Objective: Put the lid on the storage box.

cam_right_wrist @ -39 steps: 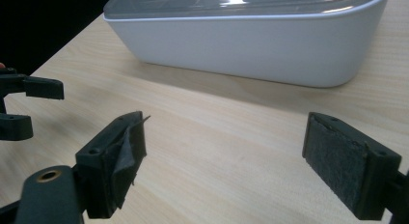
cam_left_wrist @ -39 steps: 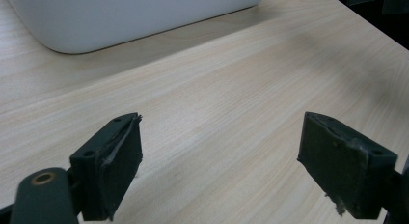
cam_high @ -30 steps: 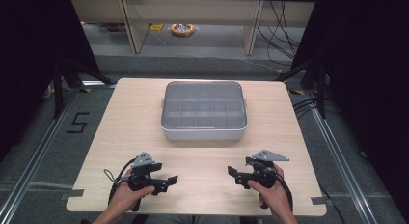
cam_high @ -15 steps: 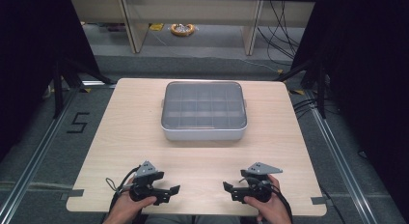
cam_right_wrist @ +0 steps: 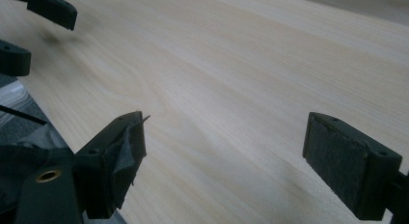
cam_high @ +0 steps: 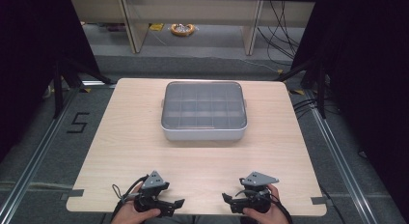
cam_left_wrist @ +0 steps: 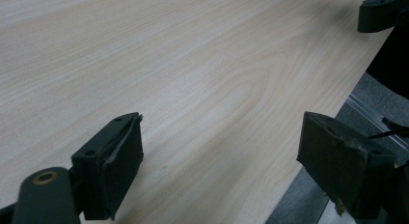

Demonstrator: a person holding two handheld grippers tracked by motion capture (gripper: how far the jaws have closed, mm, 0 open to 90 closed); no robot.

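A grey lidded box [cam_high: 204, 111] with a clear gridded top sits in the middle of the wooden table [cam_high: 130, 137], toward the far side. My left gripper [cam_high: 179, 203] rests at the table's near edge, left of centre, open, its jaws pointing right with nothing between them [cam_left_wrist: 219, 161]. At the near edge on the right, my right gripper [cam_high: 226, 199] is open too, jaws pointing left toward the other one, with bare wood between them [cam_right_wrist: 224, 151]. A hand holds each gripper.
The far jaw tips of the other gripper [cam_left_wrist: 383, 11] show in the left gripper view, and likewise [cam_right_wrist: 48, 9] in the right gripper view. The table's near edge [cam_high: 193, 213] lies right under both grippers. Black frames and cables stand beside the table on the floor.
Both grippers have drawn back toward the near edge of the table, and the hands have slid lower in the high view. The box has not moved.
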